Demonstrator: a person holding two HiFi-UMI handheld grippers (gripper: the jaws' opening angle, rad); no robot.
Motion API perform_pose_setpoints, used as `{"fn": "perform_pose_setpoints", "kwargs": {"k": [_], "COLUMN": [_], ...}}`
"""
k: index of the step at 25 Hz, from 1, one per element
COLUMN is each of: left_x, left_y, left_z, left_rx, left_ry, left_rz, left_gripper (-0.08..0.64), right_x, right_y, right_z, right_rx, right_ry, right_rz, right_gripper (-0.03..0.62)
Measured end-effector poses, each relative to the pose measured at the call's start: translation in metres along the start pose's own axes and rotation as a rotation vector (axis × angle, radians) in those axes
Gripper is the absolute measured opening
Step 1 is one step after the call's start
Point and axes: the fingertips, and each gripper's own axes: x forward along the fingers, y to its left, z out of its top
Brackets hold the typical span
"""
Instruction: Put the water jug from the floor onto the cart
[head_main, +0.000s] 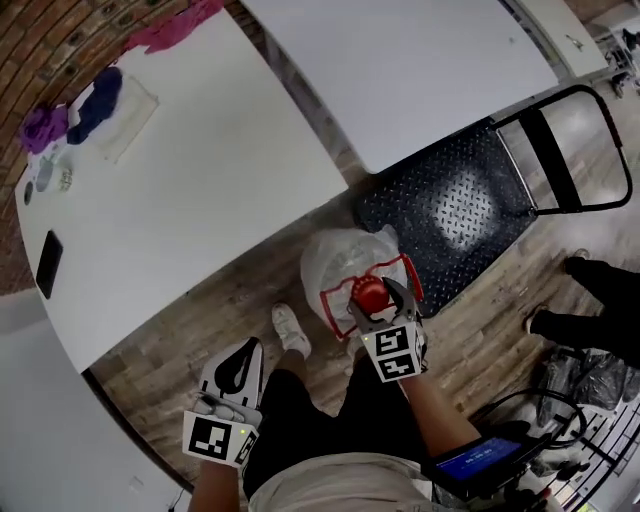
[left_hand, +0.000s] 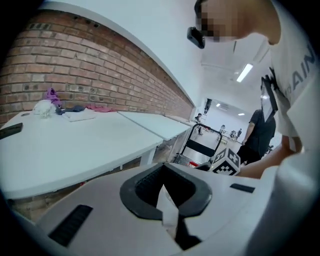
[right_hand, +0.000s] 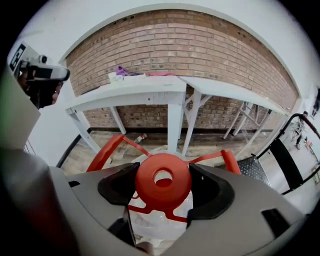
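Observation:
The water jug is a clear plastic bottle with a red cap and a red carrying frame. It hangs off the wooden floor, between the table and the cart. My right gripper is shut on that red cap, one pad pressing each side, and the jug's clear body hangs below. The cart has a black studded deck and a black handle, and stands just beyond the jug to the right. My left gripper stays low at the left, shut with nothing in it.
A white table with a phone and cloths lies at the left, and a second table beyond it. My shoe is beside the jug. Another person's dark legs stand at the right, with bags and cables below them.

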Motion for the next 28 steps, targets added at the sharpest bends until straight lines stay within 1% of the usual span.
{"fn": "perform_pose_setpoints", "kwargs": {"k": [5, 7, 9, 12, 16, 19, 22, 25, 28], "left_x": [0.007, 0.011, 0.014, 0.016, 0.034, 0.05, 0.069, 0.093, 0.119], "left_y": [-0.015, -0.02, -0.03, -0.049, -0.075, -0.102, -0.129, -0.159, -0.188], "left_z": [0.038, 0.056, 0.071, 0.09, 0.118, 0.135, 0.144, 0.154, 0.161], "left_rx": [0.066, 0.085, 0.122, 0.185, 0.232, 0.261, 0.278, 0.286, 0.278], "left_ry": [-0.041, -0.064, -0.078, -0.084, -0.104, -0.118, -0.127, -0.125, -0.121], "left_rz": [-0.111, -0.134, -0.157, -0.221, -0.298, -0.341, -0.373, -0.382, -0.38], "left_gripper": [0.002, 0.0, 0.002, 0.002, 0.002, 0.002, 0.002, 0.002, 0.002], "right_x": [-0.07, -0.095, -0.121, -0.161, -0.201, -0.218, -0.223, -0.222, -0.215], "right_y": [-0.016, -0.031, -0.048, -0.069, -0.101, -0.126, -0.15, -0.181, -0.218], "right_z": [0.028, 0.04, 0.052, 0.059, 0.057, 0.049, 0.043, 0.034, 0.022], "right_rx": [0.104, 0.126, 0.142, 0.186, 0.247, 0.271, 0.273, 0.268, 0.268], "right_ry": [-0.044, -0.057, -0.064, -0.082, -0.118, -0.127, -0.127, -0.12, -0.108], "right_rz": [-0.104, -0.128, -0.14, -0.179, -0.249, -0.282, -0.302, -0.298, -0.288], "right_gripper": [0.313, 0.313, 0.313, 0.313, 0.313, 0.313, 0.313, 0.313, 0.313]}}
